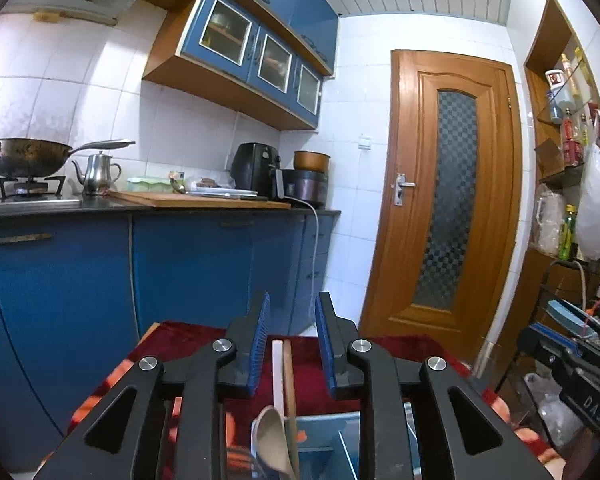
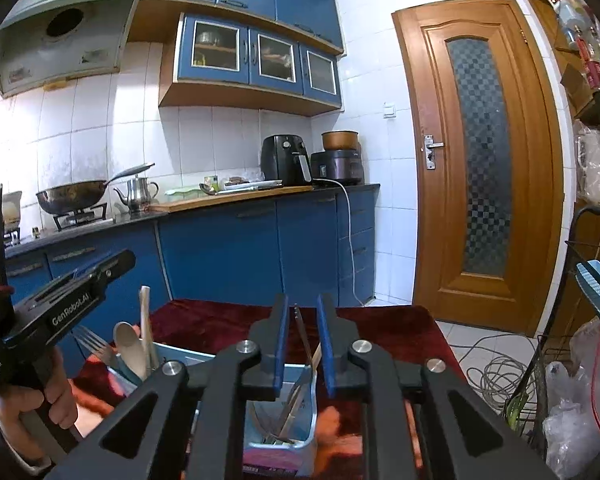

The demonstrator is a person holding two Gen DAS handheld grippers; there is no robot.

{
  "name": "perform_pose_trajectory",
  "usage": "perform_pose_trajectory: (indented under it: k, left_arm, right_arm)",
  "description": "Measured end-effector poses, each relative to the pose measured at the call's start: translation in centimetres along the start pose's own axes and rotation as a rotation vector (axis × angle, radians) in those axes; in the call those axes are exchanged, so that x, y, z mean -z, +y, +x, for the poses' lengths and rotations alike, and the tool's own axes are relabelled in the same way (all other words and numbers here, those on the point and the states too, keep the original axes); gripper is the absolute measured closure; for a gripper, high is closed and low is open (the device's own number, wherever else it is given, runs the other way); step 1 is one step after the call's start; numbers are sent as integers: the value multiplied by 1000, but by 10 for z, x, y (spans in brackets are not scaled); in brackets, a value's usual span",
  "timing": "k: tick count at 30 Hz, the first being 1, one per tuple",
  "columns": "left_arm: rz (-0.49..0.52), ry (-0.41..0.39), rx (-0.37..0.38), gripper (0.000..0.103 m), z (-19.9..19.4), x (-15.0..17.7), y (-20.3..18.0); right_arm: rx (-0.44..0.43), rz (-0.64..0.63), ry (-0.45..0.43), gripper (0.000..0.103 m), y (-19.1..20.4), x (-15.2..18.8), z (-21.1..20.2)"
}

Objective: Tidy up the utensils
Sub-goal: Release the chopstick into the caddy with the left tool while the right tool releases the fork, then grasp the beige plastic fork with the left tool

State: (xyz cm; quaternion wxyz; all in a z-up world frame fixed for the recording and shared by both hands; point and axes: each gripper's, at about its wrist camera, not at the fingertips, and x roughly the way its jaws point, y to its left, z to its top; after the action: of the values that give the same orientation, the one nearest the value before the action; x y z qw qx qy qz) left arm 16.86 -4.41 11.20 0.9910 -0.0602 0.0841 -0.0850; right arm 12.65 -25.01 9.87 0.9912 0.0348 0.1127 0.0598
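My left gripper stands open above a blue utensil holder. A white and a wooden chopstick rise between its blue pads without touching them, and a pale spoon leans below. My right gripper is open too. A thin metal utensil stands between its pads, clear of both, its lower end in a light-blue holder. In the right wrist view, a hand holds the left gripper at the left, over a fork, a spoon and a chopstick.
Both holders sit on a table under a dark red cloth. Beyond it is a blue kitchen counter with a wok, kettle and air fryer. A wooden door is right. Cables and a wire rack crowd the right.
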Motion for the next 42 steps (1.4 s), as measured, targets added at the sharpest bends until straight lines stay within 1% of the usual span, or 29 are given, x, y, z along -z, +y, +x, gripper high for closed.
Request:
perform_pose_trajectory:
  k: [5,12,17,25,27,28,29,30,33,35,42]
  left_arm:
    - [3,46,41,78,-20,-4,0]
    - [14,104,65,78,-55,-7,-4]
    - [27,138,74,78,-78,-6,-7]
    - [45,225,90,78,-104,9,-13]
    - [40,252,88,76,-107,14,-13]
    - [32,273,93,71,-108,17,-12]
    - [22,294,101,69,-108,20,-11]
    - [14,318,112,69,-107,23,-11]
    - [15,375,108,69,-105,33,-11]
    - [18,400,96,69,-105,39,-11]
    - [18,498,91,69,-104,65,-18]
  right_arm:
    - [-2,-9,-7,83,3,-4,-24]
    - [-12,-9,7,80,10,-4,-57]
    - [-24,11,37,78,13,1,-79]
    - [-45,44,109,74,13,17,-104]
    - [-45,48,131,74,12,21,-107]
    - [-46,52,143,71,11,24,-109]
    - [-47,53,150,70,12,26,-110]
    - [-50,55,161,67,11,29,-112]
    - [-50,65,193,66,9,42,-116]
    - [-49,77,214,66,5,48,-117]
    - [-37,117,265,64,-10,71,-124]
